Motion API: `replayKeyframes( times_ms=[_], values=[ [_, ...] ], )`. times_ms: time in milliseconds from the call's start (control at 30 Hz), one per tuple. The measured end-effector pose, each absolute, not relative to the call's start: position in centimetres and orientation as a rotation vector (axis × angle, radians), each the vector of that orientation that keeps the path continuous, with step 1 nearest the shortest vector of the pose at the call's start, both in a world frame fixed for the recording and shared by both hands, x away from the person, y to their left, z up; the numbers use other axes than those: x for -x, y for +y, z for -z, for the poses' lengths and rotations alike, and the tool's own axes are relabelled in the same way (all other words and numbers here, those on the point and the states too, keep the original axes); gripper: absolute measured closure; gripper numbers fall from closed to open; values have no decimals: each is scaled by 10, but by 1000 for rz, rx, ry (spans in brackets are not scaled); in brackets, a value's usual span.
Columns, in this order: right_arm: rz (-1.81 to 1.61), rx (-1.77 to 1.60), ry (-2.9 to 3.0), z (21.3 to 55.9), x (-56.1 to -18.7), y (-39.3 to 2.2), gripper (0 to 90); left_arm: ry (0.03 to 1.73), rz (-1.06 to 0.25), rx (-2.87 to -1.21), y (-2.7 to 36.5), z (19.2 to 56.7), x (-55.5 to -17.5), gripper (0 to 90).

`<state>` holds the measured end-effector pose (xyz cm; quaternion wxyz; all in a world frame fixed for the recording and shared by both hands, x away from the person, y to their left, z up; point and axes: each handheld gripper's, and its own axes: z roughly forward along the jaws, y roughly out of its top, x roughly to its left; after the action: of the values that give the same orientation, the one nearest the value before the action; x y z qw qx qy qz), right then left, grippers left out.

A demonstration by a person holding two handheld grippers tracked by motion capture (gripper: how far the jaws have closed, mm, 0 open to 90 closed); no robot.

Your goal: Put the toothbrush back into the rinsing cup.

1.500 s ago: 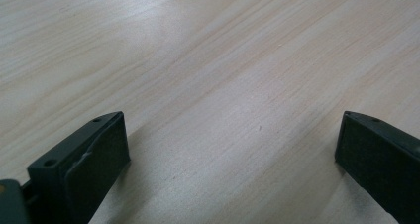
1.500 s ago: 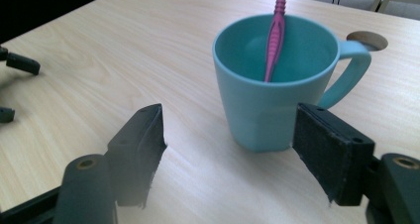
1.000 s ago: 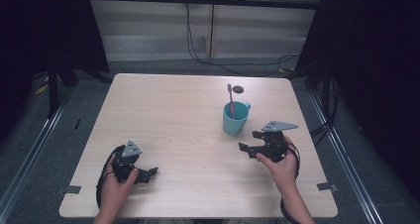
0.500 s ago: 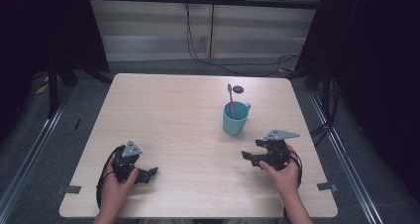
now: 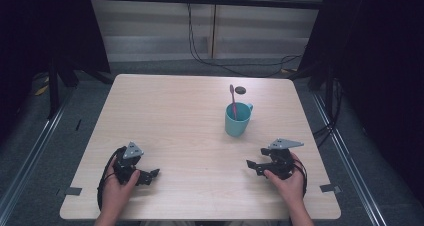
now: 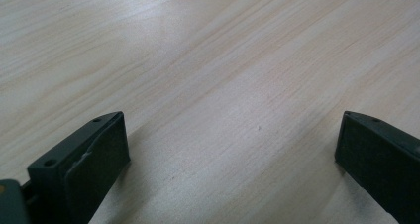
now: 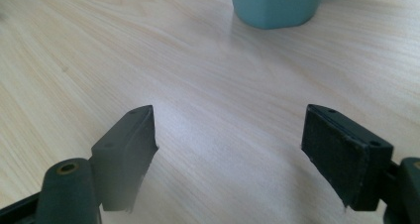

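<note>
A teal mug (image 5: 237, 119) stands right of the table's middle with a pink toothbrush (image 5: 232, 100) upright in it. The mug's base (image 7: 277, 6) sits at the top of the right gripper view. My left gripper (image 5: 151, 174) rests low on the wood near the front left, open, with bare table between its pads (image 6: 99, 154). Held near the front right, my right gripper (image 5: 251, 165) is also open and empty, its fingers (image 7: 129, 144) wide apart and pointing left, short of the mug.
A small dark disc (image 5: 240, 90) lies on the light wooden table (image 5: 170, 116) behind the mug. Cables hang at the back wall (image 5: 200, 41). Metal rails (image 5: 30, 156) run along the floor on both sides.
My right gripper has drawn back from the mug toward the table's front edge and lowered. The left gripper has stayed in place.
</note>
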<state>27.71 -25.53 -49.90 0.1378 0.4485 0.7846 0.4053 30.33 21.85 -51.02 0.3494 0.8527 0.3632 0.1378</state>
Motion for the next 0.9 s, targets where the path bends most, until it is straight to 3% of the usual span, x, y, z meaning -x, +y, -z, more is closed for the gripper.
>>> replayKeyframes(
  times_ms=[667,900],
  values=[
    [-1067,-1233,2316,511,-265,-262,193,937,-364,-2211,218,510,-303,0],
    [-1023,-1173,2343,511,-263,-258,143,936,-363,-2211,218,510,-303,0]
  ],
)
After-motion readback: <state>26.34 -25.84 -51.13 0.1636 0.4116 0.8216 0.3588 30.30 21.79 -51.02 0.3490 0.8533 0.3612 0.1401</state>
